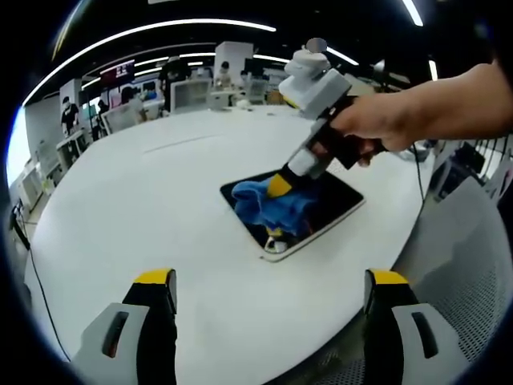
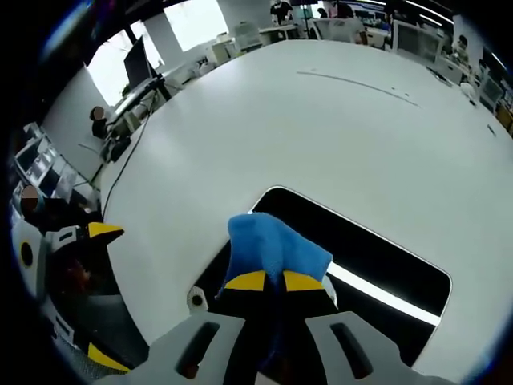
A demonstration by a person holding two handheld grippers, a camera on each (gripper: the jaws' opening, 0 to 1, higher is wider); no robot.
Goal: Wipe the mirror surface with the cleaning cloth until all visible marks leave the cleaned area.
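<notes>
Yellow-tipped fingers (image 2: 267,281) of the right gripper (image 2: 267,282) sat lowest in the right gripper view, pinched narrow on a blue cleaning cloth (image 2: 272,245) that bunched up just ahead of the tips. Cloth was pressed onto the mirror (image 2: 377,265), a dark rounded-rectangle pane w/ a pale rim lying flat on the white round worktop (image 2: 321,120); a bright light streak reflected in the glass to the right of the fingers. Off to the left of the fingers, at the worktop edge, the left gripper (image 2: 96,293) showed w/ its yellow tips well apart.

In the left gripper view, that gripper's own two fingers (image 1: 156,289) stood wide, nothing between them, over the worktop's near edge. Well ahead of them lay the mirror, the cloth heaped on it under the right gripper, which a person's hand (image 1: 373,128) held from the right, angled down. Desks, monitors & people were beyond the far rim of the worktop.
</notes>
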